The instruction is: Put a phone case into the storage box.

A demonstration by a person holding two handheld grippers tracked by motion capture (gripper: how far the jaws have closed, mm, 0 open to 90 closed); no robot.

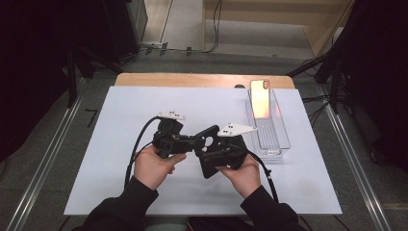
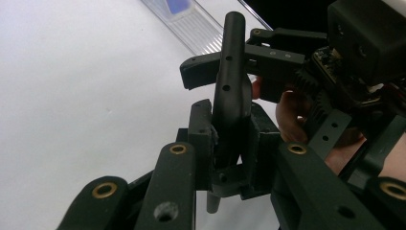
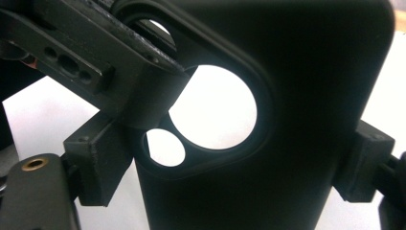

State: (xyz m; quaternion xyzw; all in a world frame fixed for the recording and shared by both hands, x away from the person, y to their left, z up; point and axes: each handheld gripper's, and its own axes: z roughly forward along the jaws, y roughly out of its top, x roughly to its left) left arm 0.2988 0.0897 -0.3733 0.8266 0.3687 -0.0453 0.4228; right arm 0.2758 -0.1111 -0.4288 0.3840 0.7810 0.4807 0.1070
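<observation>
A black phone case with a round camera cut-out hangs above the white sheet between both grippers. My left gripper is shut on its thin edge; in the left gripper view the case stands edge-on between that gripper's jaws. My right gripper spans the case's width. In the right gripper view the case fills the space between the two pads of this gripper, and each pad touches a side edge. The left gripper's jaw crosses the top left there.
A clear plastic tray lies at the right of the white sheet, with a rose-gold phone leaning in its far end. Cables trail from both grippers toward the person. Metal rails run along both sides of the table.
</observation>
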